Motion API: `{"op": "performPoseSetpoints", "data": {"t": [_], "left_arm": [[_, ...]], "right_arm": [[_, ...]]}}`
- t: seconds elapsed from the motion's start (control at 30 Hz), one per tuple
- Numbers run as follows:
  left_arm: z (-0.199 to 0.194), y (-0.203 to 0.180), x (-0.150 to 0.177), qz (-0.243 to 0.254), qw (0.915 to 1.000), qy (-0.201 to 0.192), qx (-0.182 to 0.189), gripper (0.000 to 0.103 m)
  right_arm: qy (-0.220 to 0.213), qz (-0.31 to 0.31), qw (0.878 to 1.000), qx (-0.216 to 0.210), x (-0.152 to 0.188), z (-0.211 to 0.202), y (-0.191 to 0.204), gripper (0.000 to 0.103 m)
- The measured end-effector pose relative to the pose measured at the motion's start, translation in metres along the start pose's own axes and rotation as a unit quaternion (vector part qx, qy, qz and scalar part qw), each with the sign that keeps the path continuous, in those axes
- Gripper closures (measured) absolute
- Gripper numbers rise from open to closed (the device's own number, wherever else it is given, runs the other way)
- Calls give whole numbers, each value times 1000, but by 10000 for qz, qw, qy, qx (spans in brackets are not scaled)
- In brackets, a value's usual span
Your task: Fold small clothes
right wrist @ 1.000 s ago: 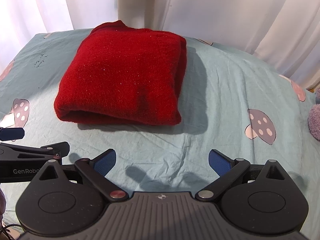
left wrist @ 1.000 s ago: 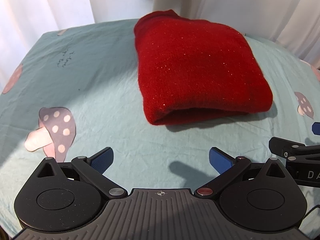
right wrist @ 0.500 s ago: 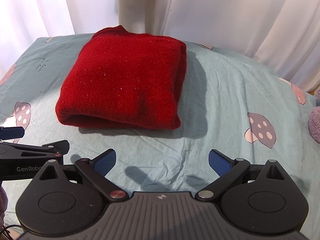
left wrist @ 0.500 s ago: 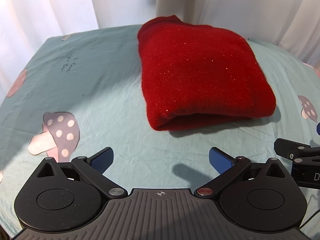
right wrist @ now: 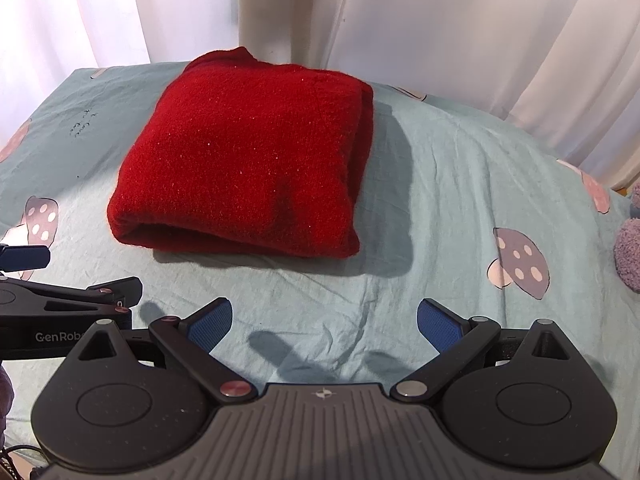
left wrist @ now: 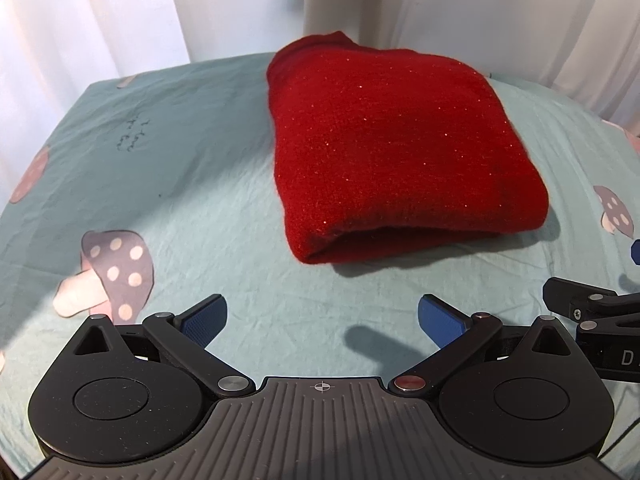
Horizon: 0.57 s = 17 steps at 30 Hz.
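A red knitted garment (left wrist: pixel 396 148) lies folded into a thick rectangle on the pale teal sheet, its rounded fold edge facing me; it also shows in the right wrist view (right wrist: pixel 248 152). My left gripper (left wrist: pixel 322 318) is open and empty, hovering over the sheet short of the garment's near edge. My right gripper (right wrist: pixel 324 320) is open and empty too, also short of the garment. Each gripper shows at the other view's edge: the right one (left wrist: pixel 592 312) and the left one (right wrist: pixel 68 300).
The teal sheet (left wrist: pixel 192 184) carries mushroom prints (left wrist: pixel 108 276) and wrinkles. White curtains (right wrist: pixel 440 20) hang behind the far edge. A fuzzy lilac object (right wrist: pixel 630 254) sits at the right edge of the right wrist view.
Both grippers have drawn back and tilted up a little, so the red garment sits farther away and more curtain shows. Both stay open. The garment has not moved.
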<state>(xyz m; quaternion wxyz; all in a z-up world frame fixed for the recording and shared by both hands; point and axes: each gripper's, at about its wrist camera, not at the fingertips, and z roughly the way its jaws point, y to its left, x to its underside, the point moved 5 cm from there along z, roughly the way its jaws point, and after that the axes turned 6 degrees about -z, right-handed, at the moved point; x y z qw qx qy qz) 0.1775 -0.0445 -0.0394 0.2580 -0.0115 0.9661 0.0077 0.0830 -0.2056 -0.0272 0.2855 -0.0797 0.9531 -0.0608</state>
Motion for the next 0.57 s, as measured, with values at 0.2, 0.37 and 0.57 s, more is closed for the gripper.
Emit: {"op": "performPoseSetpoints", "data": {"t": [0.2,0.37,0.57], "left_arm": [[3,-1,3,107,9998,24,-151,0],[2,-2,3,163,9997,16,-155,0],[2,-4,4,238,9997,0,-113,0]], "right_arm": [[27,-34,10000,19,0,2,0,4],[3,-80,9999,85,-1,3,1,4],[-20,-158,9998,144,-2,3,2,4]]}}
